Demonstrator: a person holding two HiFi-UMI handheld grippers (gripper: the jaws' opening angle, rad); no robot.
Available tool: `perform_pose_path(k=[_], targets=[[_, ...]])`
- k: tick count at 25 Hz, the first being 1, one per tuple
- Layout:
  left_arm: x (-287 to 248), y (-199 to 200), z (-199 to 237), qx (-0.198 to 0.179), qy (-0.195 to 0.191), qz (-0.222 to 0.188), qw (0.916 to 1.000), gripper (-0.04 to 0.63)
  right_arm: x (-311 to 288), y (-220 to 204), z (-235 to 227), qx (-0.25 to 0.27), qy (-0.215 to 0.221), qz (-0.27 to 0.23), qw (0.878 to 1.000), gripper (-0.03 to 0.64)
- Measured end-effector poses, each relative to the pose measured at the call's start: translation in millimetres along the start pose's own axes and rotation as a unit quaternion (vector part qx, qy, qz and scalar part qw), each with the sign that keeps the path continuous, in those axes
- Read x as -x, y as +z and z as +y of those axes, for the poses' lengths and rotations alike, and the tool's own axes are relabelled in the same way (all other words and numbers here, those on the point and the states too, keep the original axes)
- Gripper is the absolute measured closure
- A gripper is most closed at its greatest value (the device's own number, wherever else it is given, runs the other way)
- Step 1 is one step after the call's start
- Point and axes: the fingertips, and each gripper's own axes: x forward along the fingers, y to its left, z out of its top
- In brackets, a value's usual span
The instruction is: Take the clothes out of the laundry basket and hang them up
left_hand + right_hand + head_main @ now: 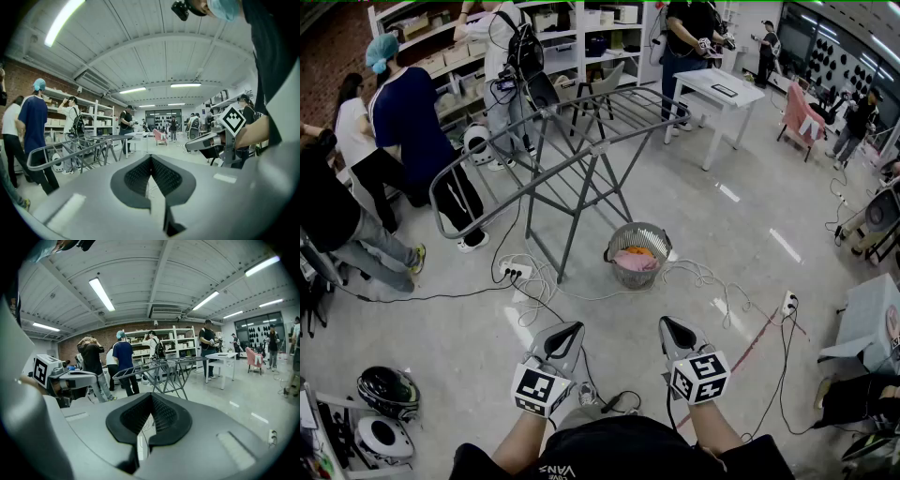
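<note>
Centrally, round wire-mesh laundry basket (635,278)

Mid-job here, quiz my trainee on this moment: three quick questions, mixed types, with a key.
1. True or false: clothes already hang on the grey metal drying rack.
2. Where does the round wire laundry basket with pink and orange clothes stand? A) on the white table B) on the floor beside the rack's legs C) on a shelf
3. Fill in: the left gripper and right gripper both have their jaws ___.
Key: 1 false; 2 B; 3 shut.
</note>
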Motion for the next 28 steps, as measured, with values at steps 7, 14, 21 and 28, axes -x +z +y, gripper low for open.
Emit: perform_pose_path(k=[7, 14, 21, 28], targets=[[-2, 12, 55, -0.010, -0.013, -0.034, 0.9993, 0.594, -56, 11, 31, -0.021, 0.024, -0.007, 0.999, 0.612], [-18, 6, 86, 0.032, -0.013, -0.031, 0.9989, 0.430, -93, 22, 23, -0.021, 0.029, -0.012, 0.999, 0.482], [-69, 3, 86, 0.039, 0.029, -0.019, 0.9986, 0.407, -130, 38, -33, 0.000, 0.069, 0.003, 0.998, 0.354], [-140, 4, 72, 0.075, 0.111, -0.023, 0.9907, 0.407, -163, 44, -113, 0.025, 0.136, 0.043, 0.990, 0.351]])
